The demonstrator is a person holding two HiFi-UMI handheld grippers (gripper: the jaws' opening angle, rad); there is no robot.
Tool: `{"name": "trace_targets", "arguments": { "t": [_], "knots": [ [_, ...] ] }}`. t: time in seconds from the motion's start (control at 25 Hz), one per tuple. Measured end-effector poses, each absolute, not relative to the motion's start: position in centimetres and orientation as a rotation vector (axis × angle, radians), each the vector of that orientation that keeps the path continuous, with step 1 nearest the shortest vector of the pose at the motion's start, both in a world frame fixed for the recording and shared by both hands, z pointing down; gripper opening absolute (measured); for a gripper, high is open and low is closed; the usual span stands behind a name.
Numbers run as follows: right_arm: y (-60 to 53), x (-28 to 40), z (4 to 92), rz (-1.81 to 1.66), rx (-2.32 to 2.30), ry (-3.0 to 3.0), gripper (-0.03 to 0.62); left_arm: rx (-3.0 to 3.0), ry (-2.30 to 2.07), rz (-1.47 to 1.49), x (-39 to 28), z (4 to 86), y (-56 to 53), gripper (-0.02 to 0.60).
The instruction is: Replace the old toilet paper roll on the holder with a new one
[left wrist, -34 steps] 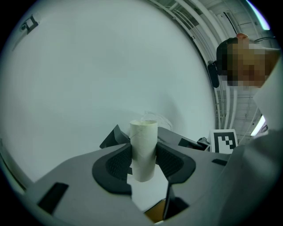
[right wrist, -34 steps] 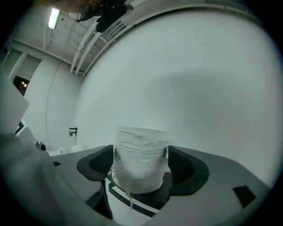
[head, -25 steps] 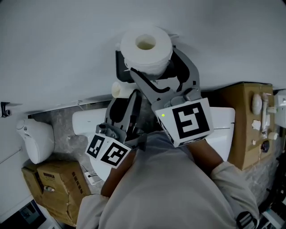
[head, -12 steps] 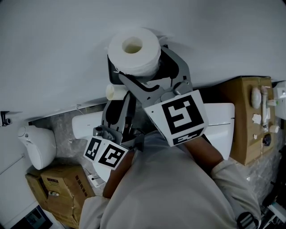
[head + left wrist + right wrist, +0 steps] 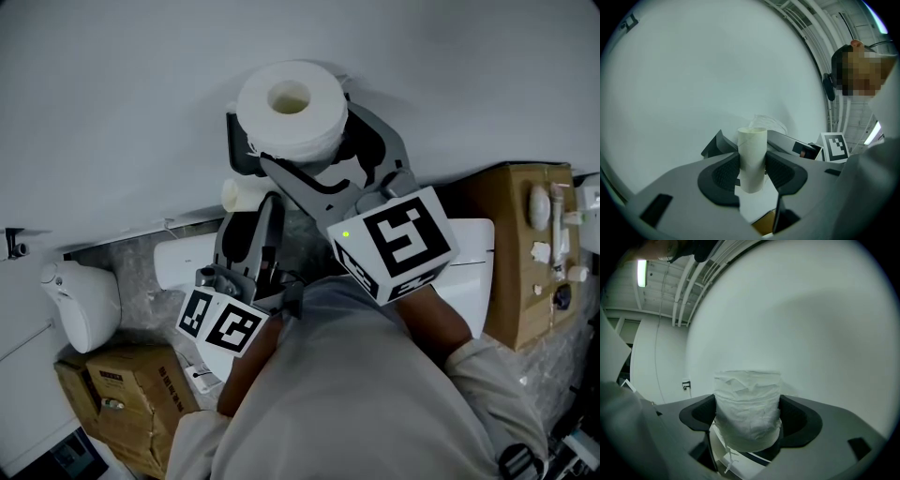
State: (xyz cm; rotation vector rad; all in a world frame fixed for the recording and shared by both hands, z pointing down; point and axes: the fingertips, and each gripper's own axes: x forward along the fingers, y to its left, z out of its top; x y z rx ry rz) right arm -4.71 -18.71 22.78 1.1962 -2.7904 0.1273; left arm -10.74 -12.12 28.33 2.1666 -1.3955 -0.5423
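A full white toilet paper roll (image 5: 291, 103) stands upright close to the wall, its hole facing up. My right gripper (image 5: 317, 142) is shut on it, one pad on each side (image 5: 747, 420); the wrinkled paper (image 5: 747, 404) fills the gap between the pads. Behind the roll a black holder (image 5: 238, 142) is fixed to the wall. Lower left, my left gripper (image 5: 248, 202) is shut on the empty cardboard tube (image 5: 234, 192). The tube (image 5: 752, 157) stands upright between the pads (image 5: 752, 171). The holder's bar is hidden.
A white toilet tank (image 5: 178, 258) sits below the grippers. Cardboard boxes stand at the lower left (image 5: 117, 394) and at the right (image 5: 516, 244). A white rounded fixture (image 5: 80, 295) hangs at the left. The pale wall (image 5: 141, 94) fills the top.
The right gripper with the full roll shifted a little left, then back right, and rolled slightly. The left gripper and the tube stayed put.
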Motion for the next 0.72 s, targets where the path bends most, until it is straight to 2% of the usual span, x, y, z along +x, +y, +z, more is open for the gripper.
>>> {"name": "trace_targets", "arguments": {
  "t": [0.72],
  "knots": [
    [-17.0, 3.1, 22.1, 0.263, 1.377, -2.829, 0.422, 2.238, -1.277, -0.514, -6.1, 28.1, -11.5, 0.173]
  ]
}}
